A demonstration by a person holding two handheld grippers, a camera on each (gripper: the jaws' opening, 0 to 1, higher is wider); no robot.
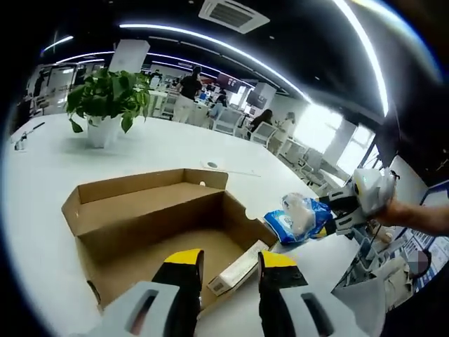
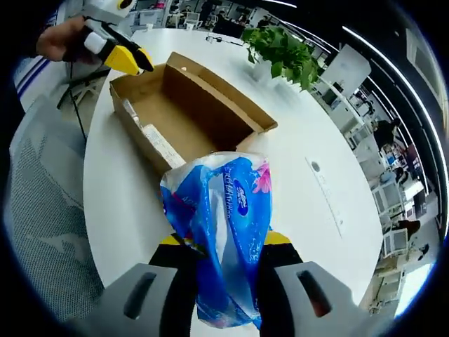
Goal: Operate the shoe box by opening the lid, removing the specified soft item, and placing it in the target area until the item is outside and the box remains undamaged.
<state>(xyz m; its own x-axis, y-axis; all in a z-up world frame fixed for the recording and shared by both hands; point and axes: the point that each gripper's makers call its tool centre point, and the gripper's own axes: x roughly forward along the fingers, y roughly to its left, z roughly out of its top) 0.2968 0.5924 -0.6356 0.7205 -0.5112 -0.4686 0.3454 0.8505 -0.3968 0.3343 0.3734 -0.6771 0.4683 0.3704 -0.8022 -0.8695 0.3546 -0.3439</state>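
Open box (image 1: 161,217), frame centre; left gripper (image 1: 229,270) released at its lower rim. Right gripper (image 2: 223,254) grasping blue pack (image 2: 228,232), bare table (image 2: 133,210) below.

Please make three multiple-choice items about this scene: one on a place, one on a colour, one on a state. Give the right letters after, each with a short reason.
1. Where is the blue tissue pack?
A. Inside the shoe box
B. Between the jaws of the right tool
C. Under the potted plant

2. What colour are the tips of the left tool?
A. Yellow
B. Red
C. Green

3. In what state is the shoe box?
A. Taped shut
B. Crushed flat
C. Open, lid folded back

Answers: 1 B, the right tool is shut on the pack, above the white table. 2 A, both tips show yellow in the left gripper view. 3 C, the inside of the box is in plain sight.
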